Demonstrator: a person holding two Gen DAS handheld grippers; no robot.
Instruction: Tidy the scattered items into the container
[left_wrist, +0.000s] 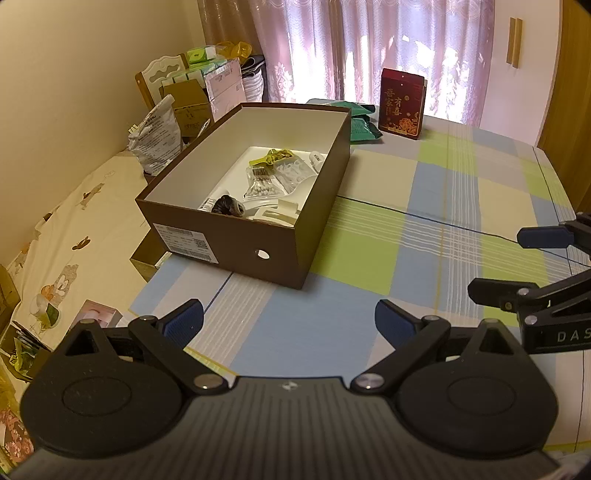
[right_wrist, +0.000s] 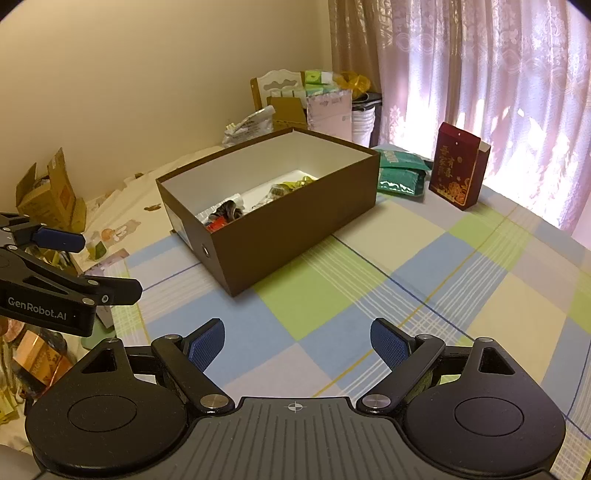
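While both grippers hang idle above the checked sheet (left_wrist: 424, 229) of the bed, the brown shoebox (left_wrist: 258, 236) sits ahead of them with its lid off, already holding a packet of cotton swabs (left_wrist: 263, 181), a bag of floss picks (left_wrist: 293, 171), a yellow-green packet (left_wrist: 273, 155), a dark bundle (left_wrist: 228, 205) and some white plastic pieces. The left gripper (left_wrist: 289, 321) has its blue-padded fingers spread wide with nothing between them, and the right gripper (right_wrist: 297, 345) stands the same way, wide and empty. The stretch of sheet just in front of them is bare, so I judge the gathering mostly done and this a pause between picks or the close of the job. What lies outside the box is a pair of green pouches (right_wrist: 400, 173) just beyond its far corner and a red gift box (right_wrist: 458, 166) standing upright next to them near the curtain (right_wrist: 498, 74). If those count as scattered, the next move calls for a long reach past the box, a grip on a soft pouch, and a lift over the rim.
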